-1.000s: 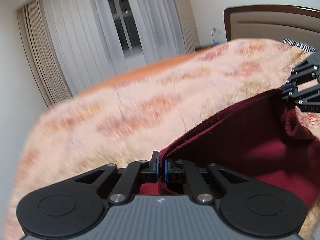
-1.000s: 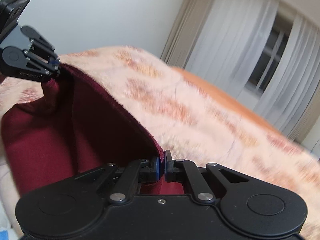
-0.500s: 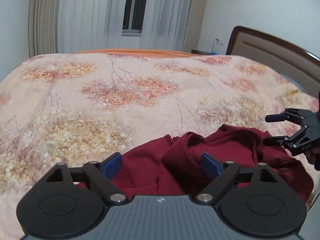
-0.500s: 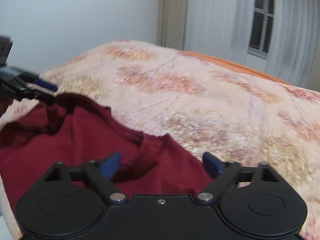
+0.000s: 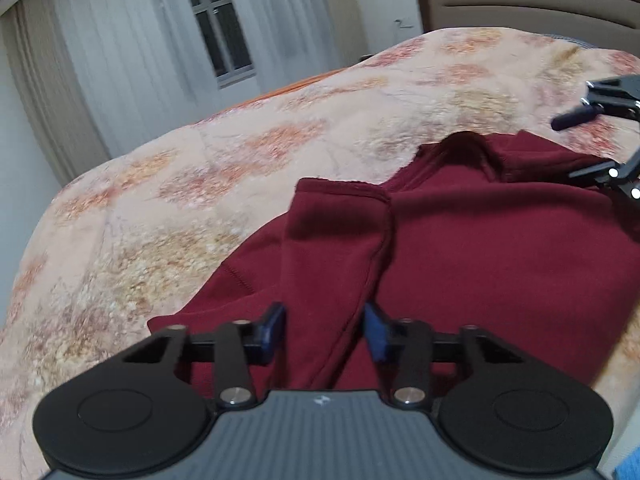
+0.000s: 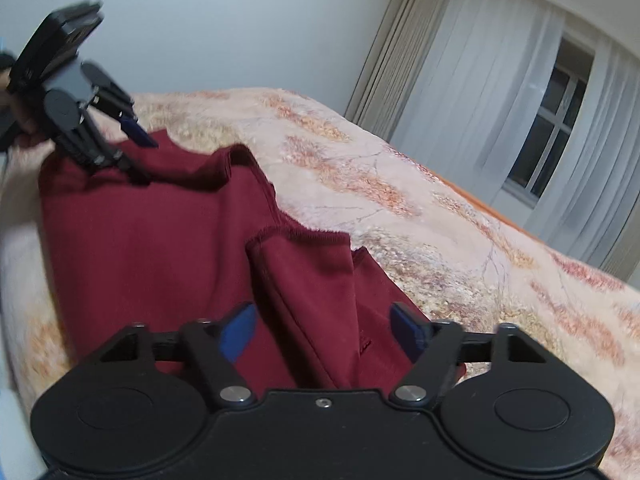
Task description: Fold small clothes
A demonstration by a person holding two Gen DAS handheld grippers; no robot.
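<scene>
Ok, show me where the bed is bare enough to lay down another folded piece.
Free: the floral peach blanket between the dark red knit garment and the curtained window, and right of the garment in the right wrist view. Crowded: the near edge, where the left gripper and right gripper hang over it, jaws open.

Maroon garment [image 5: 480,260] lies on, apparently, a floral bed [image 5: 240,152].

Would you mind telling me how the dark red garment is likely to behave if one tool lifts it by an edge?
The dark red garment would probably drape limply, since it already lies in soft folds on the blanket. The fuzzy blanket may grip it, so pushing would likely bunch it rather than slide it.
</scene>
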